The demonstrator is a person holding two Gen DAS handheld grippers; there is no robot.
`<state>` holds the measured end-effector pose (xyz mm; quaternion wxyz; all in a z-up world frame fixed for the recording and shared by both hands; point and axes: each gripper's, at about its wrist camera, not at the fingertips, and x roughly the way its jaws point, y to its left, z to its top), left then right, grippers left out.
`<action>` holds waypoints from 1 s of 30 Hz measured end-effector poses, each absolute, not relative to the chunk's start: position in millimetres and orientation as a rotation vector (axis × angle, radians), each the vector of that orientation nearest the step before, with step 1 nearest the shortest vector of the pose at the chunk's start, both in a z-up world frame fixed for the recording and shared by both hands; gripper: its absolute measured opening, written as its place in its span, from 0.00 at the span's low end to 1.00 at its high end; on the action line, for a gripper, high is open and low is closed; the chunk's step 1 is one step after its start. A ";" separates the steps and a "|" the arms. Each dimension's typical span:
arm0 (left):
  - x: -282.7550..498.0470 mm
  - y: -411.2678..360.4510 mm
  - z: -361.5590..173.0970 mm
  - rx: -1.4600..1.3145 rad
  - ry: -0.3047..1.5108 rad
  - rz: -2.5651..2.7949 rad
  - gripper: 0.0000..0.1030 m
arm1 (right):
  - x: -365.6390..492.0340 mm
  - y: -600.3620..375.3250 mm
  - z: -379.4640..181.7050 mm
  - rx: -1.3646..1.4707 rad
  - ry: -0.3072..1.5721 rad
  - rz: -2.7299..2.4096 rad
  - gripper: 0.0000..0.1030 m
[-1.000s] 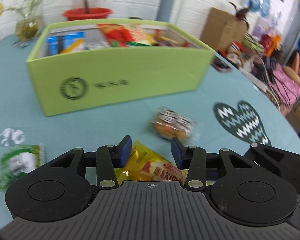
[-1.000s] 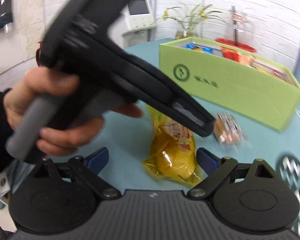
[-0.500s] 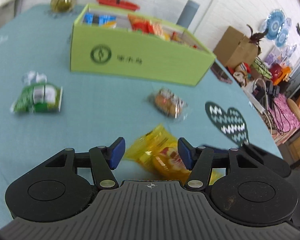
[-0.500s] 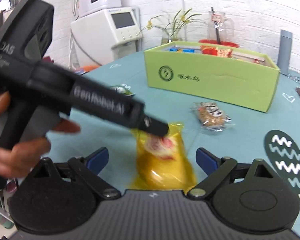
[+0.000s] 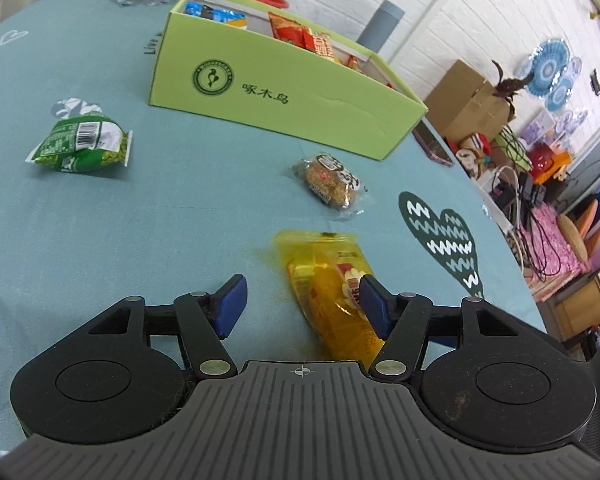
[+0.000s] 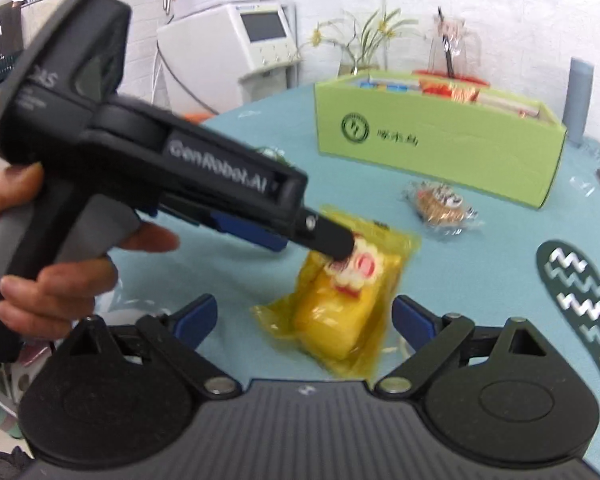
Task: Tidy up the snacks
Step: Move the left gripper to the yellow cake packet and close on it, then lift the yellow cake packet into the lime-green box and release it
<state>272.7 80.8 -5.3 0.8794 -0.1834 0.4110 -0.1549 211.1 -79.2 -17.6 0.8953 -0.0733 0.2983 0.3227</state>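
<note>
From the left wrist view, the left gripper has just been opening its jaws and now they sit partway apart over the teal tablecloth, gripping nothing. The yellow snack pack lies flat on the cloth, partly between the blue pads and tucked up against the right-hand one, though I can't tell if it actually touches. A bit further out there's a clear-wrapped brown cake, and off to the left a green snack bag sitting on its own. Behind those is the green box, open on top, with red and blue packets already in it. From the right wrist view, the right gripper has its fingers spread wide with the yellow snack pack lying on the cloth between them, not pinched. The other gripper, held in a hand, comes in from the left with its tip over the top end of that pack. The brown cake and green box sit beyond, a little blurry.
</note>
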 end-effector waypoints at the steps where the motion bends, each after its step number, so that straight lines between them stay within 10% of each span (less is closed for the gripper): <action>1: 272.9 79.3 -5.1 -0.377 0.858 -0.325 0.48 | 214.8 -80.5 -16.4 -0.155 0.614 0.649 0.90; 7: 273.8 60.9 -9.1 -0.345 0.882 -0.382 0.57 | 222.0 -84.5 -23.5 -0.107 0.645 0.622 0.90; 10: 268.9 53.1 -13.0 -0.304 0.862 -0.385 0.54 | 225.0 -82.0 -31.0 -0.105 0.644 0.644 0.72; 12: 268.3 50.2 -14.1 -0.314 0.866 -0.438 0.23 | 226.8 -78.5 -29.0 -0.119 0.642 0.644 0.65; 30: 429.2 91.5 94.0 -0.263 0.608 -0.320 0.21 | 425.3 -34.5 70.0 -0.182 0.452 0.688 0.67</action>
